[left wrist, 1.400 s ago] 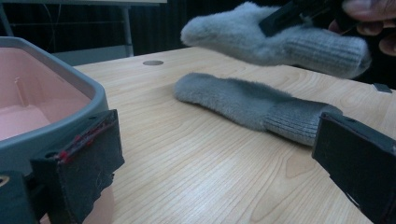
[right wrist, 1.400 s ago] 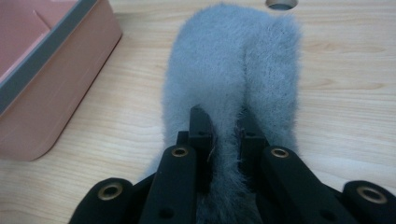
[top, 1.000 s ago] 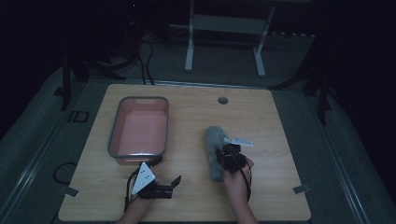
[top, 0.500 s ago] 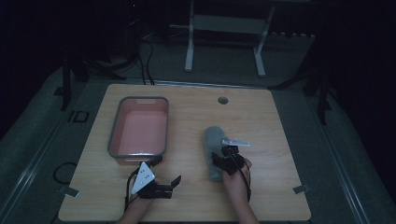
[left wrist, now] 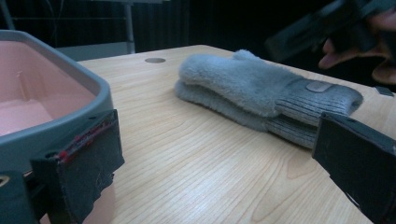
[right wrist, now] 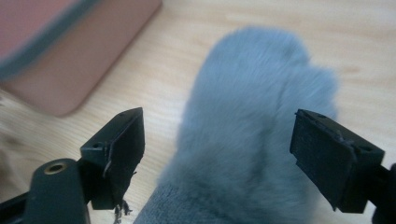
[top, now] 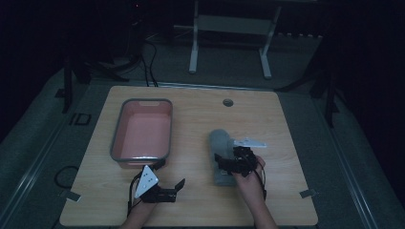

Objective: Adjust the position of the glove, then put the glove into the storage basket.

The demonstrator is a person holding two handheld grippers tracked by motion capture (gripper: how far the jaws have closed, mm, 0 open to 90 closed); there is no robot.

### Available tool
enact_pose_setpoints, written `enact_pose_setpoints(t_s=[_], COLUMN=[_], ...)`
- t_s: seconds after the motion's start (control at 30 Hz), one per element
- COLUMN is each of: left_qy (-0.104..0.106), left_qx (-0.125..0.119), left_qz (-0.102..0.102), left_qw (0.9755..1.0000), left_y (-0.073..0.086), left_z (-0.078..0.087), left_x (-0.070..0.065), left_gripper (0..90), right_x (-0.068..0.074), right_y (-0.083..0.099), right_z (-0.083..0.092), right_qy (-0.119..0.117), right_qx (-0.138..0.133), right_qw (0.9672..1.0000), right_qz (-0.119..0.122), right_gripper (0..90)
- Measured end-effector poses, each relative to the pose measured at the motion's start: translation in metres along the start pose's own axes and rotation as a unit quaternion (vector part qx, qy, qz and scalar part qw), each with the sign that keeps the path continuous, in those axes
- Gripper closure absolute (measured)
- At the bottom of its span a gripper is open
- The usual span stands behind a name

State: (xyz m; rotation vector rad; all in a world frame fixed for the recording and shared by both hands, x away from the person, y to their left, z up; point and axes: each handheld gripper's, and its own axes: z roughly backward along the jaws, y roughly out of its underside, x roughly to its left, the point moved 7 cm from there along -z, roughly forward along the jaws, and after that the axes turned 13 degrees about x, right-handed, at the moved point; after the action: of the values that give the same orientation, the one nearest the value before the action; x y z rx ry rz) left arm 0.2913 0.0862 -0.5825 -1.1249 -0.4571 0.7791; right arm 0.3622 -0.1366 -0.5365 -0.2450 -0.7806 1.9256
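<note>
Two grey fluffy mittens [top: 218,142] lie stacked on the wooden table [top: 286,119], cuffs toward me. My right gripper [top: 228,166] hovers over the cuff end. Its jaws have just been opening and now stand wide on either side of the top mitten [right wrist: 247,126] without pressing it. My left gripper [top: 179,187] rests near the front edge, open with nothing between its jaws [left wrist: 219,158]. From there the mittens [left wrist: 252,88] lie ahead, and the right gripper [left wrist: 327,23] hangs above their cuffs.
A pink tray with a grey rim [top: 116,138] stands at the left, close beside my left gripper, its wall [left wrist: 70,93] near the left jaw. A round hole [top: 228,102] sits in the table's far side. Bare wood lies between tray and mittens.
The right gripper has shifted slightly above the mitten's cuff, and the mitten stays flat on the table. The left gripper has not moved.
</note>
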Motion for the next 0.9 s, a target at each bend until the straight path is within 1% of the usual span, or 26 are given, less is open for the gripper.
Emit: enact_pose_setpoints(t_s=[0.03,0.07,0.1,0.13,0.17,0.2,0.23,0.27,0.3,0.33,0.37,0.4,0.43,0.47,0.5,0.53,0.6,0.63,0.67,0.7,0.73,0.77,0.8,0.83,0.87,0.9], left_qy=[-0.004,-0.004,-0.004,-0.01,-0.015,-0.015,-0.019,-0.02,-0.015,-0.014,-0.007,0.006,0.017,0.02,0.03,0.032,0.045,0.049,0.05,0.062,0.062,0.07,0.076,0.076,0.079,0.082], left_qx=[0.004,0.017,0.017,0.025,0.032,0.032,0.043,0.049,0.054,0.057,0.057,0.062,0.067,0.075,0.089,0.092,0.102,0.11,0.115,0.123,0.123,0.134,0.136,0.136,0.144,0.149], left_qz=[0.003,0.005,0.005,0.0,-0.006,-0.006,-0.005,-0.001,0.007,0.011,0.014,0.018,0.024,0.025,0.02,0.019,0.012,0.008,0.005,0.002,0.002,0.009,0.011,0.011,0.01,0.01], left_qw=[1.0,0.9998,0.9998,0.9996,0.9993,0.9993,0.9989,0.9986,0.9984,0.9982,0.9982,0.9979,0.9973,0.9967,0.9954,0.9951,0.9936,0.9928,0.9921,0.9904,0.9904,0.9885,0.9877,0.9877,0.9863,0.9854], left_y=[0.0,0.001,0.001,0.001,0.001,0.001,0.001,0.0,-0.003,-0.005,-0.009,-0.012,-0.017,-0.021,-0.028,-0.03,-0.039,-0.044,-0.048,-0.057,-0.057,-0.066,-0.07,-0.07,-0.075,-0.078], left_z=[0.0,-0.002,-0.002,-0.003,-0.005,-0.005,-0.006,-0.006,-0.007,-0.008,-0.009,-0.01,-0.012,-0.014,-0.018,-0.019,-0.025,-0.029,-0.032,-0.042,-0.042,-0.054,-0.06,-0.06,-0.069,-0.075], left_x=[0.001,0.001,0.001,0.001,0.0,0.0,-0.001,-0.001,-0.003,-0.003,-0.005,-0.008,-0.012,-0.015,-0.022,-0.024,-0.033,-0.037,-0.039,-0.042,-0.042,-0.042,-0.042,-0.042,-0.042,-0.042], left_gripper=[2.2,2.2,2.2,2.2,2.2,2.4,2.4,3.7,3.7,4.0,4.5,4.5,4.6,4.7,5.0,5.0,5.0,5.6,5.6,6.5,7.0,7.4,11.7,17.2,17.6,17.6], right_x=[-0.008,-0.012,-0.012,-0.018,-0.029,-0.034,-0.034,-0.039,-0.044,-0.051,-0.054,-0.054,-0.058,-0.061,-0.063,-0.066,-0.068,-0.067,-0.067,-0.064,-0.062,-0.062,-0.062,-0.062,-0.061,-0.061], right_y=[-0.005,-0.006,-0.006,-0.009,-0.009,-0.009,-0.009,-0.007,-0.006,-0.003,-0.001,-0.001,0.001,0.003,0.004,0.006,0.008,0.012,0.012,0.016,0.018,0.018,0.018,0.018,0.017,0.017], right_z=[0.011,0.016,0.016,0.02,0.03,0.034,0.034,0.037,0.04,0.044,0.045,0.045,0.044,0.041,0.039,0.035,0.03,0.025,0.025,0.021,0.019,0.019,0.018,0.018,0.015,0.015], right_qy=[-0.004,0.003,0.003,0.01,0.02,0.014,0.014,0.009,0.008,0.008,0.005,0.005,0.007,0.012,0.012,0.011,0.006,0.004,0.004,-0.012,-0.028,-0.018,-0.007,-0.007,-0.002,-0.002], right_qx=[-0.024,-0.031,-0.031,-0.044,-0.054,-0.052,-0.052,-0.048,-0.046,-0.04,-0.037,-0.037,-0.031,-0.023,-0.018,-0.014,-0.008,-0.001,-0.001,0.005,0.01,0.0,-0.005,-0.005,0.005,0.005], right_qw=[0.9997,0.9994,0.9994,0.9986,0.9973,0.9976,0.9976,0.998,0.998,0.9982,0.9984,0.9984,0.9985,0.9987,0.9988,0.9991,0.9995,0.9993,0.9993,0.9994,0.999,0.9994,0.9993,0.9993,0.9991,0.9991], right_qz=[0.006,0.014,0.014,0.028,0.046,0.044,0.044,0.041,0.041,0.044,0.044,0.044,0.044,0.044,0.043,0.038,0.029,0.036,0.036,0.032,0.033,0.03,0.035,0.035,0.043,0.043], right_gripper=[18.2,18.2,18.2,18.1,14.3,13.7,13.7,13.6,13.2,11.8,11.8,11.8,11.8,11.8,11.8,12.0,12.1,9.9,9.9,9.9,11.0,17.4,22.8,22.8,31.5,31.5])
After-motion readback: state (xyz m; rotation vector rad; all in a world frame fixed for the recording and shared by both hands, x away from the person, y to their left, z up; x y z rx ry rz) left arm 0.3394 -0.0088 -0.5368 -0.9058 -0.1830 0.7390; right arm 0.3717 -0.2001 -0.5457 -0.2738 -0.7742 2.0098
